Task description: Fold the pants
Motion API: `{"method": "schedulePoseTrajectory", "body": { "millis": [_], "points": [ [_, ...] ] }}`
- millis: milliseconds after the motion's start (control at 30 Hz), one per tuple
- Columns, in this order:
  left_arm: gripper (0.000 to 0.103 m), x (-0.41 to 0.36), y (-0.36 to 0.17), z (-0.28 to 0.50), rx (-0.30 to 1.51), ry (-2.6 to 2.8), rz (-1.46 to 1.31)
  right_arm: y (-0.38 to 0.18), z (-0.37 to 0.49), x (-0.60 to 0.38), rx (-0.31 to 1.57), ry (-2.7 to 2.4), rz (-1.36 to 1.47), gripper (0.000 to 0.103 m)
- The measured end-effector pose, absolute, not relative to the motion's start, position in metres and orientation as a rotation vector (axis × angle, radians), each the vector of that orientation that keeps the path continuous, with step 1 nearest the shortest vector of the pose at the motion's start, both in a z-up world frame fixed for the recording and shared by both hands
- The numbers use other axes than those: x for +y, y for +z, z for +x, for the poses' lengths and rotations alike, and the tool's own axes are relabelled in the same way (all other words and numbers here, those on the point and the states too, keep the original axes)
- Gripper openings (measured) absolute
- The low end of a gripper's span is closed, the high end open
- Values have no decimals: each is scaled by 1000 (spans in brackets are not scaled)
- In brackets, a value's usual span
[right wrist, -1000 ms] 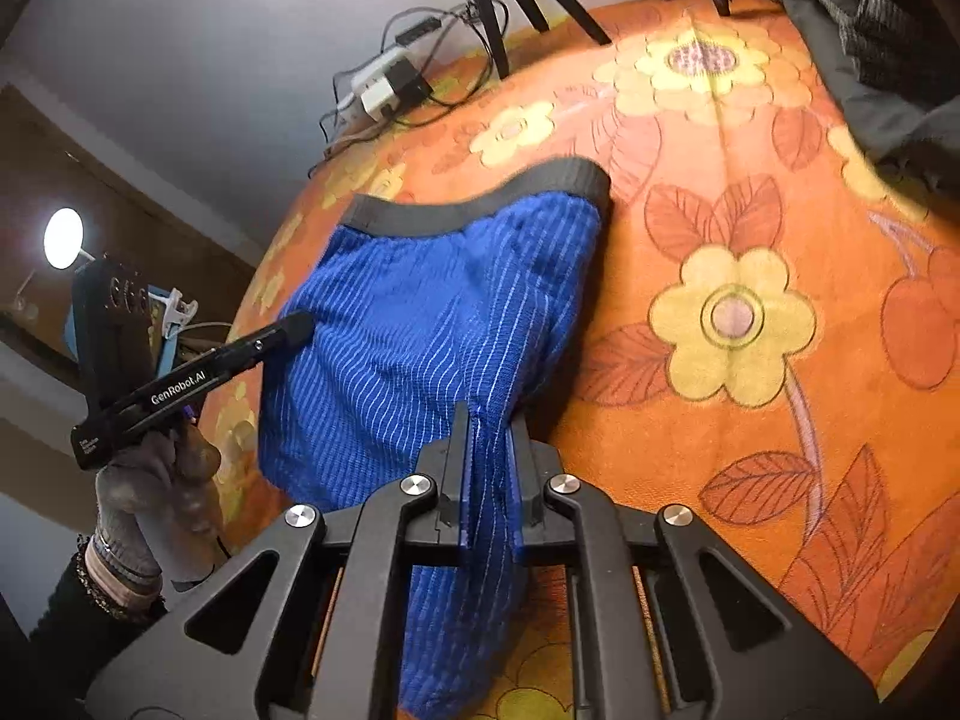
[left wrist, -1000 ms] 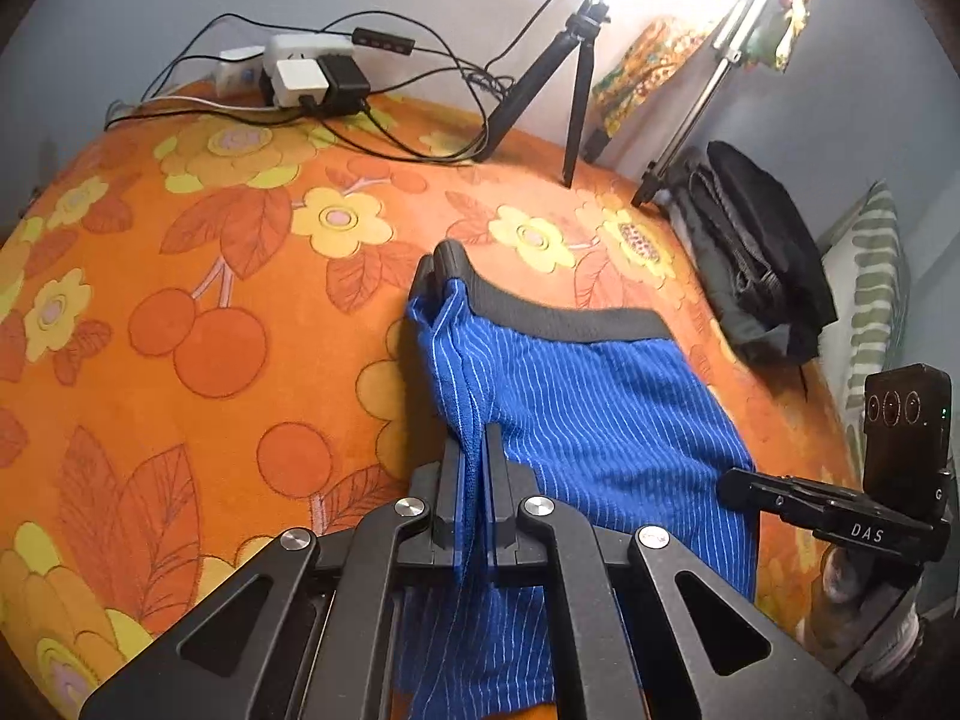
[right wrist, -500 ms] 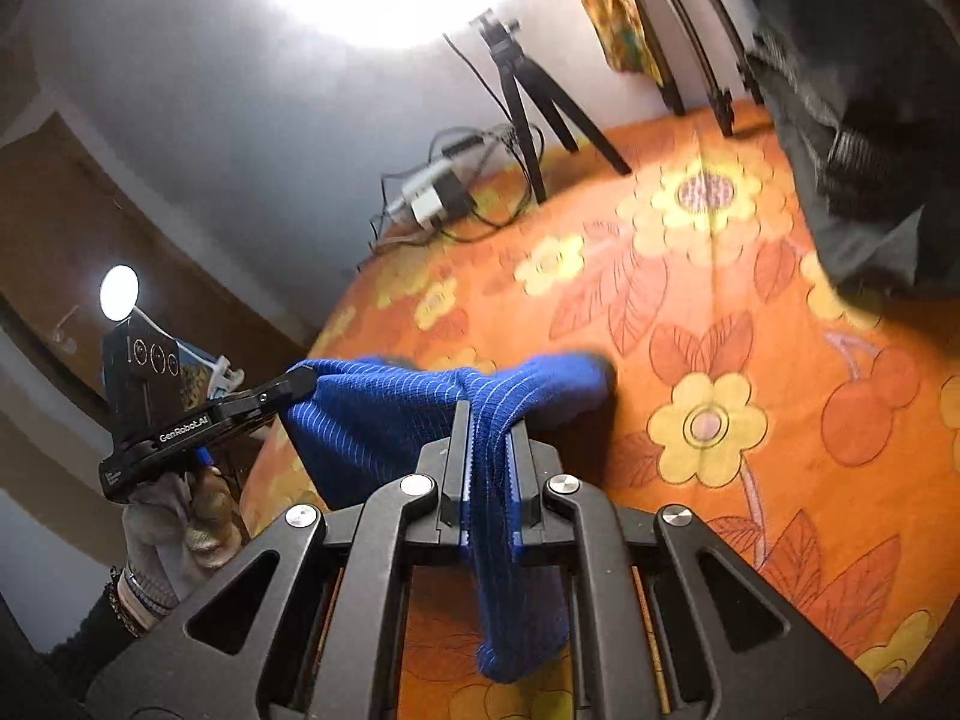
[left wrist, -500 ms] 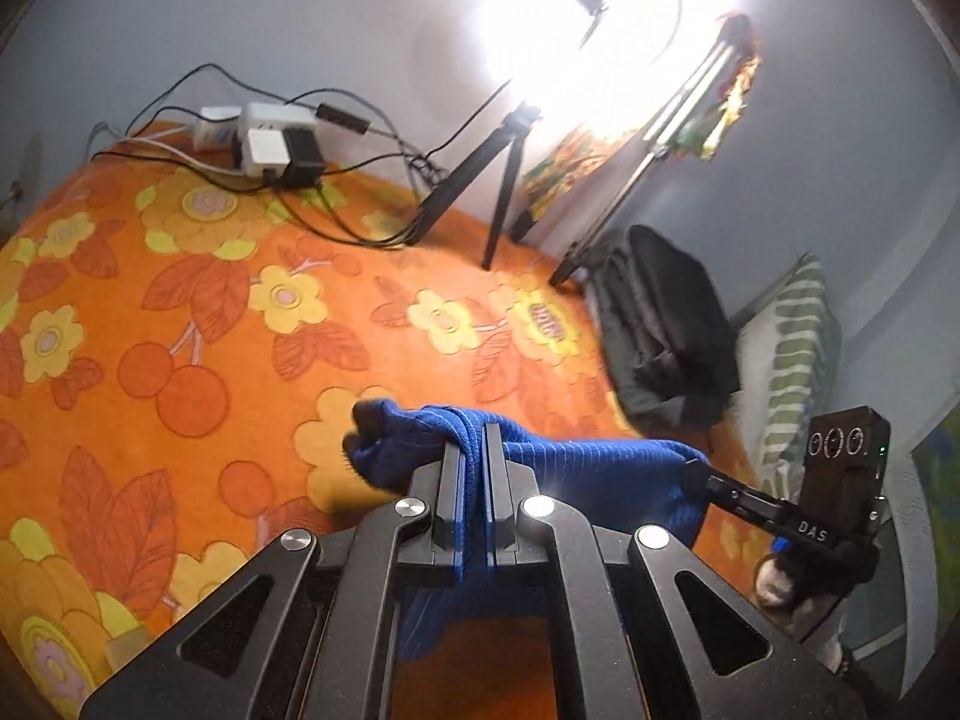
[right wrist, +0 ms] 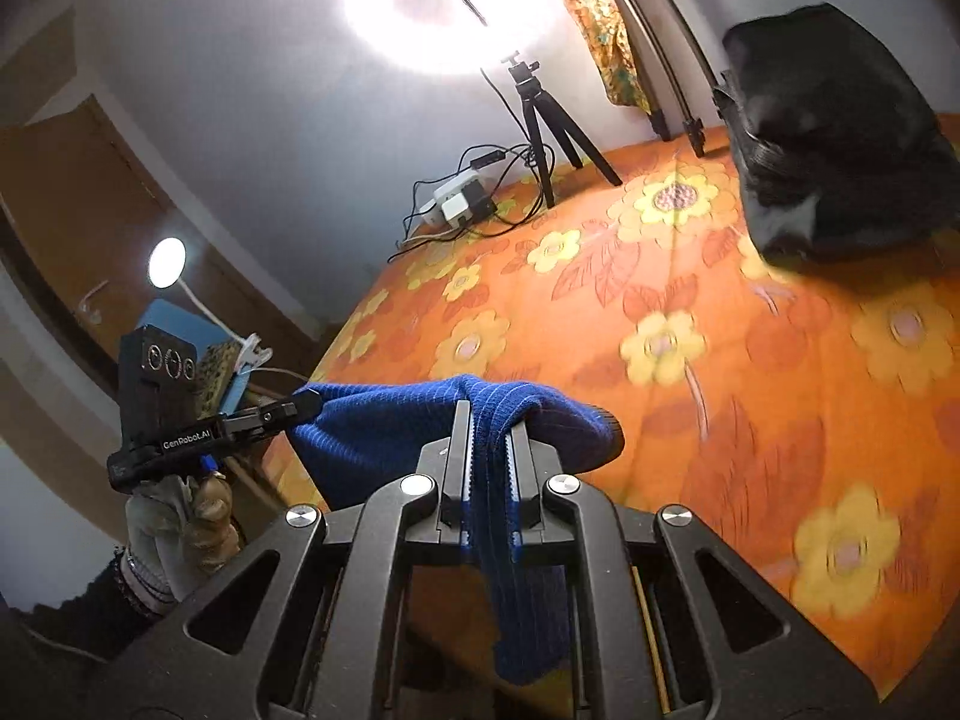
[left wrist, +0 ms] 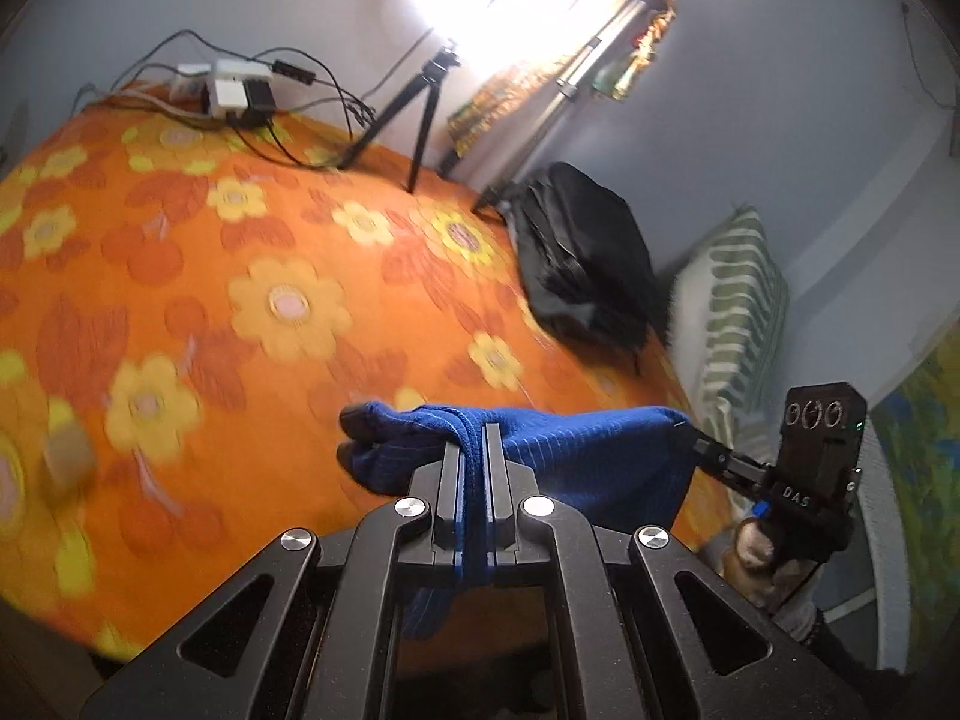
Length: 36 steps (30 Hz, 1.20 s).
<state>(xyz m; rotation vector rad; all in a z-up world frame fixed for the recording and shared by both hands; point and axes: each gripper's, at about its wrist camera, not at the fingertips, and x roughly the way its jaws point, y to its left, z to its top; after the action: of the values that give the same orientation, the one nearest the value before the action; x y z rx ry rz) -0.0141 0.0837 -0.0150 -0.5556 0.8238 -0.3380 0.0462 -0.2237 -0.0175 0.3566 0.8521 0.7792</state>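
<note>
both claws, left claw (left wrist: 474, 450) & right claw (right wrist: 489, 426), clamp blue pants (left wrist: 576, 456) above bed (left wrist: 240, 300).

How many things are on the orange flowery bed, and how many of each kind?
Blue pants, held up over the bed: 1
Black bag: 1
Black tripod: 1
White power strip: 1
Striped pillow: 1
Total: 5

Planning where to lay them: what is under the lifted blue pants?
Under the blue pants lies the orange floral bedspread; nothing else shows, though the hanging cloth and gripper bodies cover the part directly below.
</note>
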Motion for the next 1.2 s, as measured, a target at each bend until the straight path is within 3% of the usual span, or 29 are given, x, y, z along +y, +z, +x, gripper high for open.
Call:
{"method": "schedulePoseTrajectory", "body": {
  "millis": [267, 867, 1000, 1200],
  "points": [
    [3, 82, -27, -26, 894, -325, -612, -37, 15, -242, 929, 812, 440, 9],
    [3, 105, -85, 114, 1017, -234, -708, -98, 143, -219, 1072, 685, 523, 9],
    [11, 106, -81, 126, 1006, -191, -657, -110, 158, -226, 1084, 642, 558, 9],
    [11, 96, -64, 123, 964, -214, -568, -130, 169, -242, 1111, 573, 619, 9]
  ]
}}
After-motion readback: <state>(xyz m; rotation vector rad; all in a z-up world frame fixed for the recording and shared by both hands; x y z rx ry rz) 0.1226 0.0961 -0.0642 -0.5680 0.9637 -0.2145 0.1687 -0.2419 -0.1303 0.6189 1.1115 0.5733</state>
